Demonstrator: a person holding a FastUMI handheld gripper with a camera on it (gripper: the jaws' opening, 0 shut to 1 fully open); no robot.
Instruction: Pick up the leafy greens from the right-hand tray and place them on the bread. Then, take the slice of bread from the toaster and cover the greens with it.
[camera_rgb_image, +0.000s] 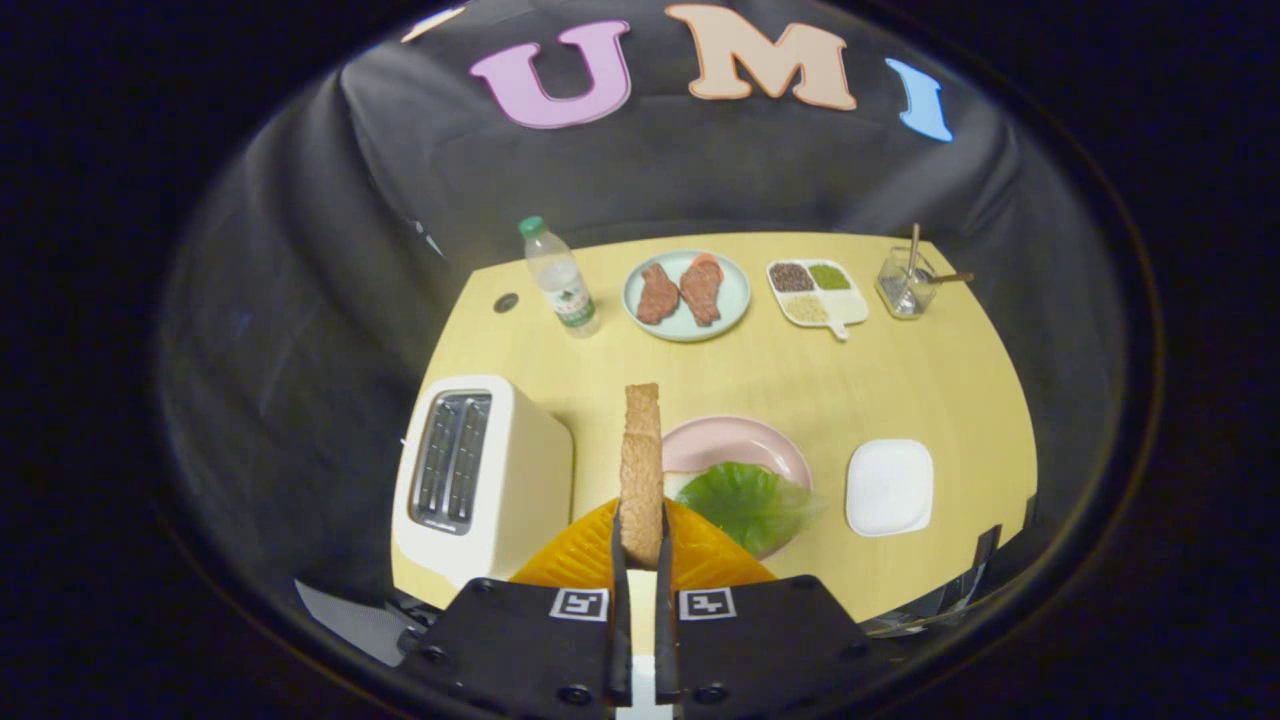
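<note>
Here, a slice of bread (641, 470) is being held edge-on and upright by the gripper (640, 540), whose 2 fingers are being kept nearly closed, 1 pressed against each flat face of the slice's lower end. The slice is being seen rising ahead of the fingers, above the yellow table (800, 380), with its top reaching toward the middle of the tabletop. Just to the right of the held slice, a pink plate (735, 440) is being occupied by the leafy greens (752, 502), which are being spread over its near half and are spilling a little past its right rim; whatever lies beneath the greens is being hidden by them. To the left of the slice, the cream toaster (478, 480) is being shown with its 2 slots facing up, and both slots are being seen dark; what they contain cannot be told. To the right of the plate, and apart from it, a white square tray (889, 487) is being left bare. Along the far side of the table, a water bottle (560, 278), a pale green plate with 2 pieces of meat (686, 293), a divided dish of grains (815, 292) and a glass jar holding utensils (906, 280) are being lined up.
</note>
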